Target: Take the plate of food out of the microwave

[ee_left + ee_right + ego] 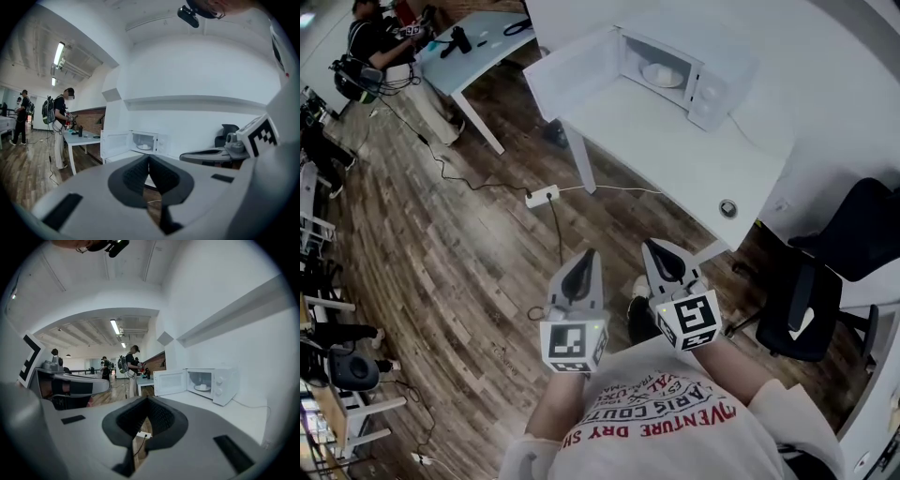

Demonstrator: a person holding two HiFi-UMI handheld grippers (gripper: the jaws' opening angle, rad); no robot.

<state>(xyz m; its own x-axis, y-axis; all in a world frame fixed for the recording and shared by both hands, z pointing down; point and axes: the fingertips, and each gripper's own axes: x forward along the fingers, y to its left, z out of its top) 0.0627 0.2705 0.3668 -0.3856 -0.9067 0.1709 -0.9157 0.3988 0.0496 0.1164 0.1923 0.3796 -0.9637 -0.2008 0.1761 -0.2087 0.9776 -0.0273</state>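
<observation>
1. while the microwave [710, 92] stands with its door [574, 73] open at the upper centre of the head view, the plate of food [661, 74] sits inside
2. left gripper [587, 262] and right gripper [656, 253] hang low centre, well apart from it, jaws pressed together on nothing (idle carry, i judge)

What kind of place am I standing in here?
Probably a shared office or lab workspace: a long white desk holding an open white microwave, a black office chair beside it, and people at another pale table across the wood-plank floor.
</observation>
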